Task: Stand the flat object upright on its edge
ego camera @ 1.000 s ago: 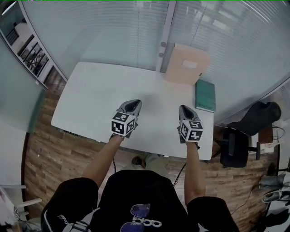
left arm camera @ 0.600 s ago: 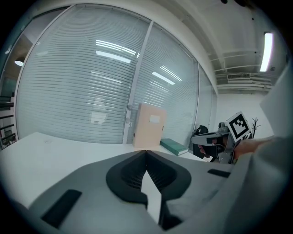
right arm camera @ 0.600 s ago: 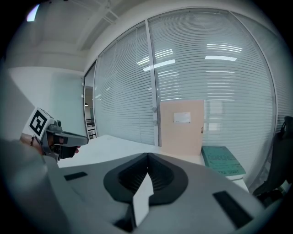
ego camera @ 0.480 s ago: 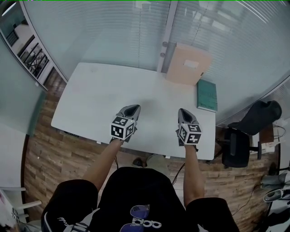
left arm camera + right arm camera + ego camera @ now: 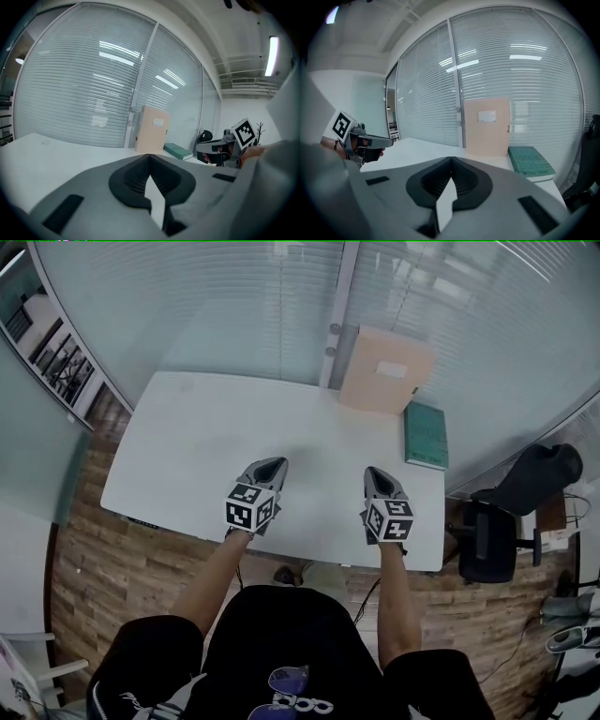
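- Change over the last second: both grippers have sunk a little and now show slightly nearer the near edge of the worktop (image 5: 216, 432). They sit side by side with the same heading.
- Left gripper (image 5: 270, 468): jaws together with the tips meeting and nothing between them. Only pale worktop shows through the slot behind the tips.
- Right gripper (image 5: 379, 476): the same, jaws shut on nothing.
- Book (image 5: 426, 435): green, lying flat at the far right of the worktop, where it lay a second ago. It is well apart from both grippers.
- File (image 5: 386, 369): tan with a white label, standing upright on its edge against the glass wall, just beside the book. It has not shifted either.
- Reading for the task: the drop carried neither gripper toward the book or the file, so nothing about either has altered.
- If the file is the flat object, it already stands as asked.
- If the book is the flat object, it lies on its face.
- Shut, empty jaws low at the near edge would fit a pause ahead of a reach, or hands drawn back after a stand-up. These pictures do not settle which.
- Count: two grippers, one book, one file, one worktop.
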`<state>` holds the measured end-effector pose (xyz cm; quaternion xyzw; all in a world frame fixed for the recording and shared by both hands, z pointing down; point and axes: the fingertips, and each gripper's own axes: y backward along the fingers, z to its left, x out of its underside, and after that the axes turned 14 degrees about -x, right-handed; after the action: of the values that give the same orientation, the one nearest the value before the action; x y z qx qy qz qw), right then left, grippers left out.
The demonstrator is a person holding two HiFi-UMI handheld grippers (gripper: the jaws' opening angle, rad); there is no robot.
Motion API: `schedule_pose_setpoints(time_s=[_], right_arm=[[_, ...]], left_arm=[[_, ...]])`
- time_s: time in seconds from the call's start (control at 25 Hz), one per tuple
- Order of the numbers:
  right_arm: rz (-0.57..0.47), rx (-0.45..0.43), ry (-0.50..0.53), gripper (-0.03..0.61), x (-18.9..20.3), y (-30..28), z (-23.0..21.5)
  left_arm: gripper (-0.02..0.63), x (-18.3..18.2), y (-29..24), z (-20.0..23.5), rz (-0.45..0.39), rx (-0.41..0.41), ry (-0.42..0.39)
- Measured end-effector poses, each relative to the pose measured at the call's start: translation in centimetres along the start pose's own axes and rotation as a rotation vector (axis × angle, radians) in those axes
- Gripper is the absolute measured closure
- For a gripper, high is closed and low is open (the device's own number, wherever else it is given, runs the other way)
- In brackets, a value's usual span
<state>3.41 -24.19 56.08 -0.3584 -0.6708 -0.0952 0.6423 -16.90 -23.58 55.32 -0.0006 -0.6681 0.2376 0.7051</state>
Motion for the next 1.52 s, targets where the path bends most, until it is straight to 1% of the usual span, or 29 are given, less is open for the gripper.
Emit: schedule_pose_setpoints(time_s=[0.8, 1.04, 1.52], right_arm=[[0.019, -0.003, -0.002, 0.555, 1.1, 0.2, -0.5], [0.022, -0.007, -0.001, 0.555, 1.3, 0.1, -0.5], [0.029, -0.008, -0.009, 0.555, 2.0, 0.1, -0.5]], left_arm=[[0.593, 0.3, -0.9, -0.9, 0.011, 0.019, -0.01], [0.593, 0.9, -0.8, -0.5, 0.024, 0.012, -0.01], [0.594, 1.0, -0.9, -0.1, 0.028, 0.008, -0.015]])
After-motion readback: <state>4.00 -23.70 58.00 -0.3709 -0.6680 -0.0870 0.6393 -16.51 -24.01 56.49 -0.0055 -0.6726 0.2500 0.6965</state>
